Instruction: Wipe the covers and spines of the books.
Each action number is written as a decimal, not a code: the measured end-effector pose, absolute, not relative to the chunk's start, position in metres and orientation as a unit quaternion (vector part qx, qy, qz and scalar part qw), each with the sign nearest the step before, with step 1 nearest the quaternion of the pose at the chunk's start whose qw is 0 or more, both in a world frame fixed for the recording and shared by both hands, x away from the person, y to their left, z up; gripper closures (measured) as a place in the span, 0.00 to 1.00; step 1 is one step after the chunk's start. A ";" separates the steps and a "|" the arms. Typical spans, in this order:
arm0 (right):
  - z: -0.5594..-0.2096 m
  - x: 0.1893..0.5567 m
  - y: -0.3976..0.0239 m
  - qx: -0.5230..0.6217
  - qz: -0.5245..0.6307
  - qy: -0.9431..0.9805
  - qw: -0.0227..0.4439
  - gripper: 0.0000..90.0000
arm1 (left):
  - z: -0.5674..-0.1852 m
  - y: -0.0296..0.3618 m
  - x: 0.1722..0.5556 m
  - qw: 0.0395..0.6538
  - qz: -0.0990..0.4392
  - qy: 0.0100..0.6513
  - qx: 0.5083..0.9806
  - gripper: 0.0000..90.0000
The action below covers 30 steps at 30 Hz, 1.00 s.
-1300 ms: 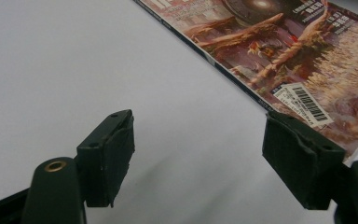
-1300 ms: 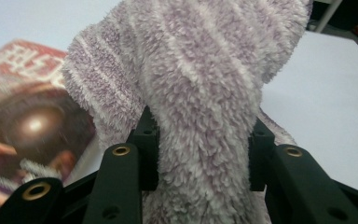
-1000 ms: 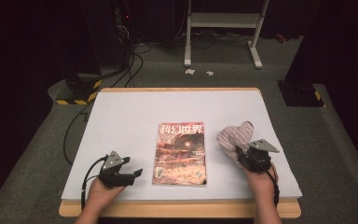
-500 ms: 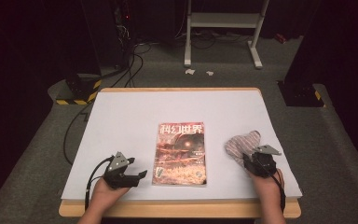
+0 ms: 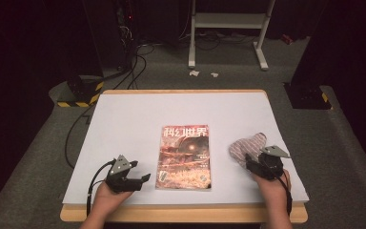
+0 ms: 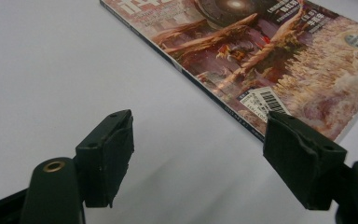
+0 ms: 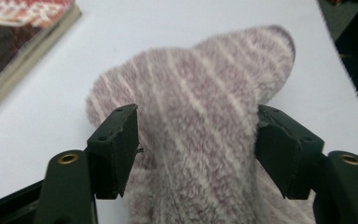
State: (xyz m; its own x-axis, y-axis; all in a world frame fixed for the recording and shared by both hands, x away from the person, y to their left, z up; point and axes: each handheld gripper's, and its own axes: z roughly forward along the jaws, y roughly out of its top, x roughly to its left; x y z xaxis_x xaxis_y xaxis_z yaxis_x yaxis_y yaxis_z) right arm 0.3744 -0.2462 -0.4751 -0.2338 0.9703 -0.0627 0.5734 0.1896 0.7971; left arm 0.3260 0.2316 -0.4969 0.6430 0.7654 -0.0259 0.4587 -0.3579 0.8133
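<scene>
Striped sock [image 7: 200,121]: laid on white table [image 5: 124,124], straddled by right gripper [image 7: 198,149], jaws just widened, pads barely off fabric.
Left gripper [image 6: 198,154]: jaws held apart, nothing between, magazine [image 6: 279,60] lying nr.

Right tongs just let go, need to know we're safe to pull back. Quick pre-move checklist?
1. Right tongs released: jaws have just been opening, the sock lies between them; ok.
2. Pads clear of the fuzzy fabric: cannot tell.
3. Sock resting on the white table cover: ok.
4. Sock apart from the magazine: ok.
5. Left tongs open, nothing between them, beside the magazine's near corner: ok.
</scene>
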 end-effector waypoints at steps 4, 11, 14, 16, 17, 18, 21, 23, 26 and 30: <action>-0.462 0.368 -0.241 0.529 0.349 0.705 0.319 0.34 | -0.497 0.229 0.326 0.419 0.177 0.381 0.805 0.30; -0.446 0.359 -0.224 0.495 0.394 0.711 0.308 0.37 | -0.499 0.219 0.326 0.408 0.161 0.382 0.813 0.30; -0.449 0.358 -0.212 0.484 0.403 0.722 0.286 0.37 | -0.500 0.213 0.326 0.397 0.154 0.381 0.820 0.30; -0.455 0.359 -0.202 0.477 0.402 0.732 0.274 0.37 | -0.501 0.210 0.327 0.396 0.146 0.384 0.821 0.29; -0.458 0.360 -0.197 0.473 0.400 0.738 0.266 0.37 | -0.501 0.209 0.326 0.397 0.144 0.386 0.821 0.29; -0.463 0.360 -0.191 0.471 0.398 0.744 0.256 0.37 | -0.501 0.208 0.326 0.397 0.138 0.386 0.821 0.29; -0.474 0.359 -0.172 0.455 0.393 0.765 0.231 0.43 | -0.501 0.202 0.325 0.394 0.135 0.383 0.824 0.30; -0.481 0.358 -0.158 0.437 0.388 0.782 0.217 0.45 | -0.502 0.199 0.326 0.398 0.128 0.387 0.822 0.30; -0.488 0.357 -0.144 0.423 0.386 0.796 0.198 0.45 | -0.503 0.192 0.330 0.392 0.120 0.387 0.826 0.30; -0.495 0.358 -0.134 0.410 0.377 0.810 0.182 0.48 | -0.503 0.182 0.341 0.387 0.114 0.397 0.825 0.30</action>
State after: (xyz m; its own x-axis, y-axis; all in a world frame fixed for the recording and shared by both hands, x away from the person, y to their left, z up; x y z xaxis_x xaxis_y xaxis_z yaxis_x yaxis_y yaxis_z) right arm 0.3577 -0.1338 -0.4955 -0.5980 0.8014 0.0149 0.5270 0.3791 0.7606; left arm 0.3412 0.1821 -0.5032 0.6592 0.7425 -0.1188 0.5659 -0.3858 0.7286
